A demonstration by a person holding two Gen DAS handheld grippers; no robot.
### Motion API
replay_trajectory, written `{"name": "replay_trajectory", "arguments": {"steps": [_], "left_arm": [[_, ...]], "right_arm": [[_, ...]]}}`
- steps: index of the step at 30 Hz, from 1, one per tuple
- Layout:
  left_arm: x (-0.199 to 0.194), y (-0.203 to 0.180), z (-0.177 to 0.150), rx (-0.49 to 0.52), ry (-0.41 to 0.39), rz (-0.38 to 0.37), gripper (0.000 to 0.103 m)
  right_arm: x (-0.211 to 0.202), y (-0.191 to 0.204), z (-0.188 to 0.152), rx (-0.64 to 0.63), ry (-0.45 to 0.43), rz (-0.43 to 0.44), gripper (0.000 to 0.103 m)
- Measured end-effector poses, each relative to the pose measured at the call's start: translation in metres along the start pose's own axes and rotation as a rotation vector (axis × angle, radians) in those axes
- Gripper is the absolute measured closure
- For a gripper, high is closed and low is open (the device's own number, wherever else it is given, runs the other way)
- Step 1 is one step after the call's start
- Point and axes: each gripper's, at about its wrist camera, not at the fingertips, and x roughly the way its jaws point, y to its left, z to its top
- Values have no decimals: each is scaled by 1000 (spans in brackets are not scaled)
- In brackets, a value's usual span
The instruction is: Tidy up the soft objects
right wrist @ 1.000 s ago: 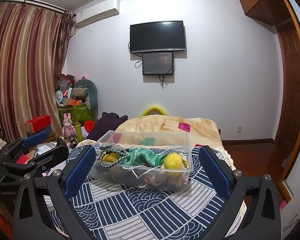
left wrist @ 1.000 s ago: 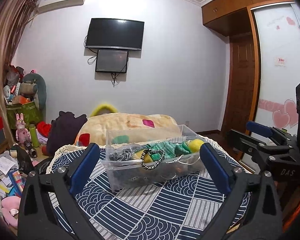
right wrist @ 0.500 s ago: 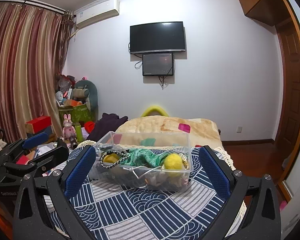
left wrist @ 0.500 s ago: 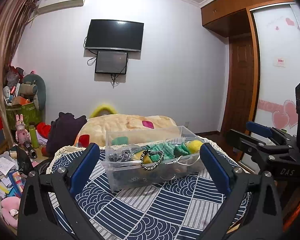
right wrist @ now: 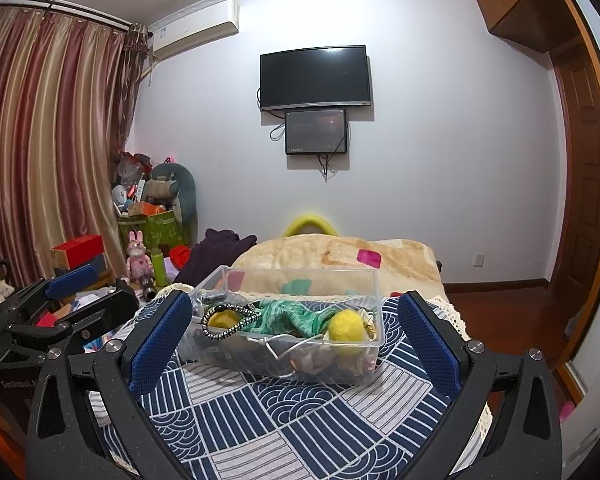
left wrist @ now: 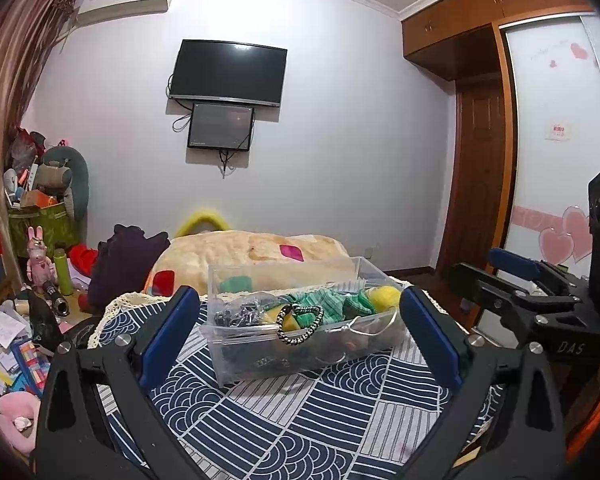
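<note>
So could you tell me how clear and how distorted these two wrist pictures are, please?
Left wrist view: strong fisheye bending of the walls, dark corners, the clear bin fairly sharp, the yellow shape behind the blanket smeared. Right wrist view: the same bending, curtain bowed, even indoor light, faint glare on the television.

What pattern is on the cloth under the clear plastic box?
The cloth has navy and white patchwork blocks of stripes and wave-like arches, clearest in the right wrist view.

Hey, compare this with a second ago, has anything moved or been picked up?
Almost nothing. The left hand-held gripper tilted down very slightly, so the room sits a touch higher in its view. The right hand-held gripper is as before. Both remain open and empty, nothing grasped or released. The clear box and its contents are unmoved on the patterned cloth.
</note>
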Motion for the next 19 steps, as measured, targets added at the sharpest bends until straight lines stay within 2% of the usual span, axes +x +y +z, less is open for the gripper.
{"name": "replay_trajectory", "arguments": {"steps": [19], "left_arm": [[1,-1,0,-9,24,-16,2]], "right_arm": [[2,0,0,-5,5,3,0]]}}
